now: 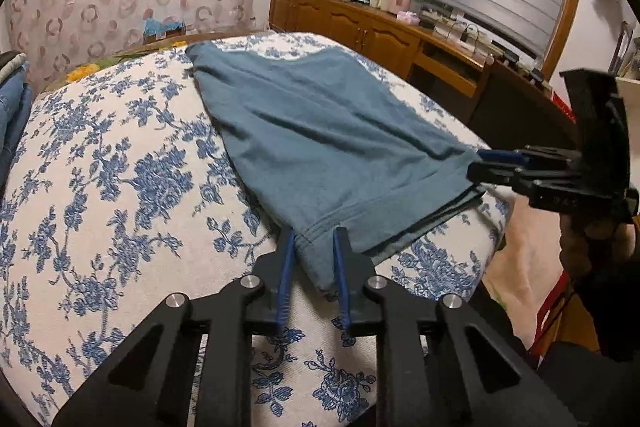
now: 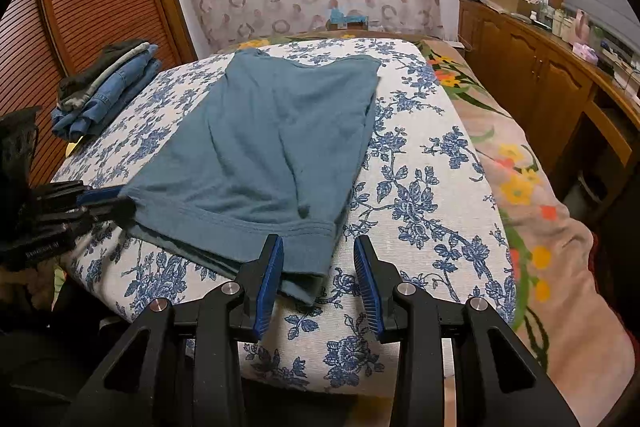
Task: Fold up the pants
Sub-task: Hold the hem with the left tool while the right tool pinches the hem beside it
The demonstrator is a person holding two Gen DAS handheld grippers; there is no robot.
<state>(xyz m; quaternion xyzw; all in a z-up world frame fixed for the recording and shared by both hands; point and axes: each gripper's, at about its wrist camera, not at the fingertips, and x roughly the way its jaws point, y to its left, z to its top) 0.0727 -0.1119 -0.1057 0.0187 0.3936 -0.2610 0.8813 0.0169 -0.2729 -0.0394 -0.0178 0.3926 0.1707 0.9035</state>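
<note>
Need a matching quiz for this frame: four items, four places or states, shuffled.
Items:
1. pants
2. jeans stack
3. left hand-held gripper
4. right hand-held gripper

Places or states:
A. jaws apart, one pad clear of the cloth
B. pinching a hem corner
C. laid out on the floral cover
D. piled at the bed's edge, by the slatted door

Pairs: 1-C, 2-D, 3-B, 4-A

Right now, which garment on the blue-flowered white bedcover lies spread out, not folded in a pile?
The teal knit pants, flat across the middle of the bedcover. The blue denim and dark garments sit folded, stacked at its edge.
</note>
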